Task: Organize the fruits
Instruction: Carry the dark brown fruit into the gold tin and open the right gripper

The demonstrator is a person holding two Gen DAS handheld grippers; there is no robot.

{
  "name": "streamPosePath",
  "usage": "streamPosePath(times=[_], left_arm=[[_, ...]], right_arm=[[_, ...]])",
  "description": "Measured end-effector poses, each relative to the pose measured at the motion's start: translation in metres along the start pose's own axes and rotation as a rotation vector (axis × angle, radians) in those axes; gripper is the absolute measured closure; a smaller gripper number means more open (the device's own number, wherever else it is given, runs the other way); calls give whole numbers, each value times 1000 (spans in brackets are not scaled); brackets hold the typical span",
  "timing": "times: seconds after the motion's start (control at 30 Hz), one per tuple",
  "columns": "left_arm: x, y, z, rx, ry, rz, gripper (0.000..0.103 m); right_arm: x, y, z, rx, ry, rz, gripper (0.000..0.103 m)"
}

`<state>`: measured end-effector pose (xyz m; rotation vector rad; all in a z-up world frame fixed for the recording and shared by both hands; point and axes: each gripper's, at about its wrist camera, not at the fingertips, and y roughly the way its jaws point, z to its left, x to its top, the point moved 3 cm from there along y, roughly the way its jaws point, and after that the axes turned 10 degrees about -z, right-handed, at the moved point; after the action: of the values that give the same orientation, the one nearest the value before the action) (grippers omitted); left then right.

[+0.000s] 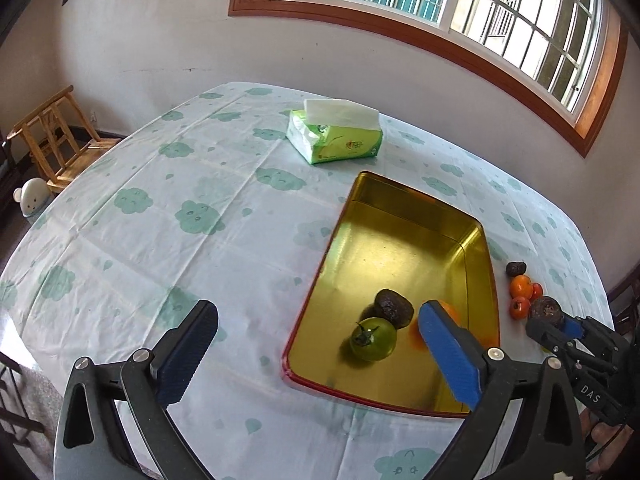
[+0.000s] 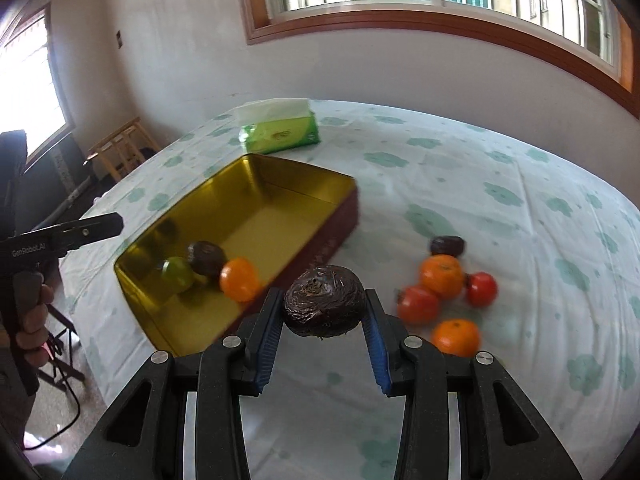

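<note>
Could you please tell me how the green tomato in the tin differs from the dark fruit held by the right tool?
The green tomato is smooth and glossy; the dark fruit is wrinkled and brown. The tomato rests on the floor of the tin beside other fruit; the dark fruit is clamped in the right tool, outside the tin. Both are roundish and whole.

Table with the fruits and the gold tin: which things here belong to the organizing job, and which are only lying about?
Belong to the job:
- gold tin, holding a green tomato, a dark fruit and an orange
- dark wrinkled fruit clamped by the right gripper
- loose fruits beside the tin
- left gripper, open and empty

Only lying about:
- tissue pack
- wooden stool
</note>
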<state>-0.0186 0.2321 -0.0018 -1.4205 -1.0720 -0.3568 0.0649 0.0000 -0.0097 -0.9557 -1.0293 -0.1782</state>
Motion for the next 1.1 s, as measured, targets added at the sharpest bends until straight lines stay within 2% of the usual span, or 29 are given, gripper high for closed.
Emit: streamPosePath(times=[0.23, 0.37, 0.73, 1.1], left_arm=[[-4, -5, 29, 36, -39, -3, 3], [-7, -6, 38, 44, -48, 3, 3], [-13, -3, 49, 47, -74, 21, 3], [-14, -2, 43, 36, -63, 30, 3]], right_arm=[[2, 41, 68, 114, -85, 60, 63], [-7, 59, 86, 143, -99, 112, 63], [-18, 74, 88, 134, -101, 170, 63], [-18, 76, 88, 113, -139, 170, 62]])
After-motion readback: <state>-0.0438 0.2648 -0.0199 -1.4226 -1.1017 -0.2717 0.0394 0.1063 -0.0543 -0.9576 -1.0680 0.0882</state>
